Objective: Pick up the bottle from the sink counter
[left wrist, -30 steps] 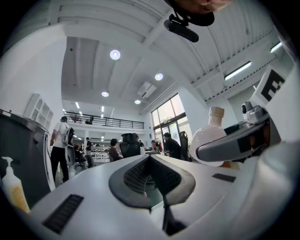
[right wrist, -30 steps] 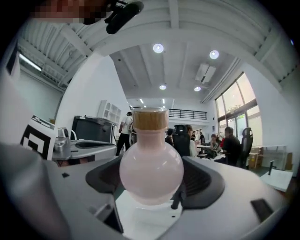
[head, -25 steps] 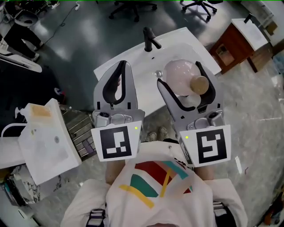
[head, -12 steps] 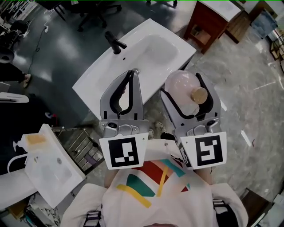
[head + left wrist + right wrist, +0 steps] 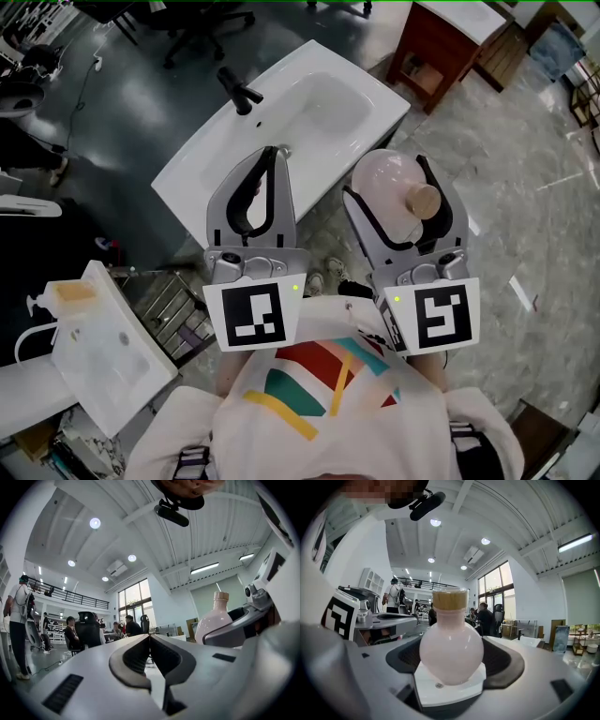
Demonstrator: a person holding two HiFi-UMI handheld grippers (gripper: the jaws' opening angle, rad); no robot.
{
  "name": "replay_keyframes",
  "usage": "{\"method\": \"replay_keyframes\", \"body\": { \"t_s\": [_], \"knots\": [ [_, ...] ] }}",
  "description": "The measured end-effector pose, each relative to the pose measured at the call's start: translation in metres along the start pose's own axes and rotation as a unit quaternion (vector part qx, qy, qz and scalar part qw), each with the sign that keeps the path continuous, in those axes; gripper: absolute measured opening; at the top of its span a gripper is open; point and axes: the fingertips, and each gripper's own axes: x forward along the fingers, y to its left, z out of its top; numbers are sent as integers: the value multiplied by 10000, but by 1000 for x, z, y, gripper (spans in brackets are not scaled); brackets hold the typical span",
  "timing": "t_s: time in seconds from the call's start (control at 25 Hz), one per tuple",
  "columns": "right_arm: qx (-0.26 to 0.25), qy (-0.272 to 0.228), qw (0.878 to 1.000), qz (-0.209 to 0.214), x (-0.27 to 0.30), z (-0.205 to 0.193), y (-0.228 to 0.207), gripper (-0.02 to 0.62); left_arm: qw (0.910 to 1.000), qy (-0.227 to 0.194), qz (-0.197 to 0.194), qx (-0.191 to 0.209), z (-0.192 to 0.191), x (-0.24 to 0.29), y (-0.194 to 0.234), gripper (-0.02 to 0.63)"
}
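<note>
A pale pink round-bellied bottle (image 5: 386, 181) with a wooden cap (image 5: 422, 200) lies between the jaws of my right gripper (image 5: 384, 180), which is shut on its belly. It hangs in the air off the front edge of the white sink counter (image 5: 202, 183). In the right gripper view the bottle (image 5: 451, 652) stands upright between the dark pads. My left gripper (image 5: 272, 155) is shut with nothing in it, its tips over the counter's front edge. In the left gripper view its jaws (image 5: 149, 638) meet, and the bottle (image 5: 213, 620) shows at the right.
The counter has a basin (image 5: 328, 105) and a black faucet (image 5: 238, 91). A wooden cabinet (image 5: 439, 49) stands beyond it at the right. A second white sink unit (image 5: 103, 354) and a wire rack (image 5: 169, 298) are at the left. People sit in the background (image 5: 77, 632).
Since a second ago both grippers and the held bottle have drawn back from over the counter towards the person. In the last half second almost nothing has moved.
</note>
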Motion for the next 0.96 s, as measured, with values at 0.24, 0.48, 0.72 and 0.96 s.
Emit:
{"method": "replay_keyframes", "body": {
  "t_s": [0.24,0.48,0.72,0.96],
  "knots": [
    [20,-16,10000,71,-1,1,1,383,10000,15,29,39,0,-1,-2,18],
    [57,-49,9999,92,-2,0,1,383,10000,-1,53,26,0,-2,-2,18],
    [68,-66,9999,54,-2,2,-5,383,10000,30,50,46,-1,0,-4,18],
    [56,-56,10000,48,1,3,-9,383,10000,6,74,-49,1,4,-2,18]
  ]
}}
